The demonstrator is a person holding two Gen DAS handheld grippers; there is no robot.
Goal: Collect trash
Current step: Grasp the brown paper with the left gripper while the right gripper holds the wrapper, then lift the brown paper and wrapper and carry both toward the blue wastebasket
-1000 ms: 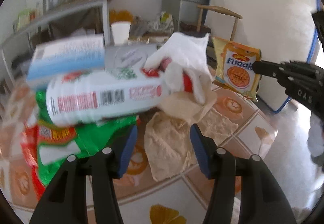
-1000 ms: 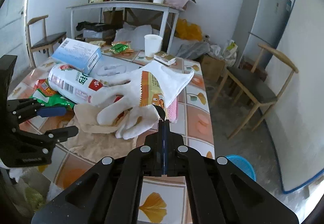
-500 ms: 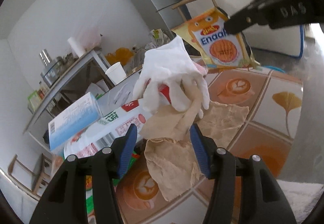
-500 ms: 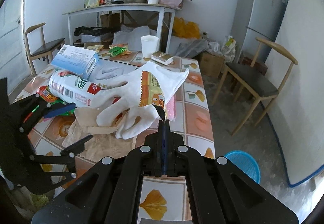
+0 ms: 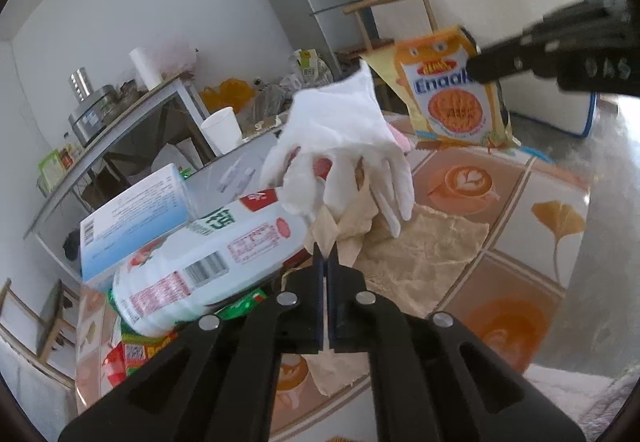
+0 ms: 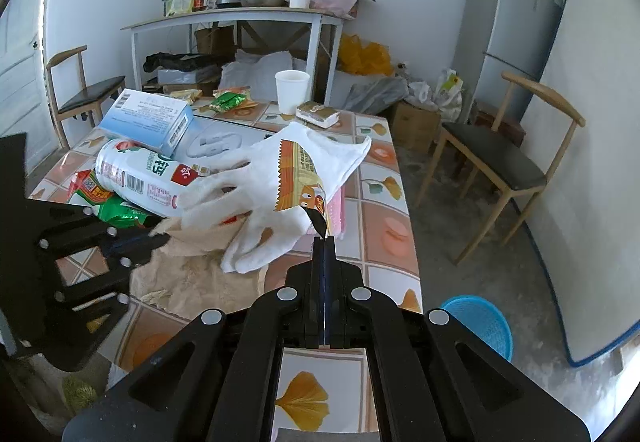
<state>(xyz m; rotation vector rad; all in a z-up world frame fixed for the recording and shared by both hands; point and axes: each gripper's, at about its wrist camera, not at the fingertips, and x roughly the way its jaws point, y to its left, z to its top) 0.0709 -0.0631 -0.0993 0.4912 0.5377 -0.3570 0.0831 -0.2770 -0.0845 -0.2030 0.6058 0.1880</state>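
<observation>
Your left gripper (image 5: 325,262) is clamped on the brown paper (image 5: 420,254), near edge of the table (image 6: 384,238), under the glove (image 5: 344,146). Your right gripper (image 6: 324,242) pinches the snack packet (image 6: 298,178), lifted.

A white cloth glove (image 6: 280,198) lies on crumpled brown paper (image 6: 200,274) mid-tabletop (image 6: 384,238); a white plastic bottle (image 6: 140,178) lies beside it, nearer the left edge.
</observation>
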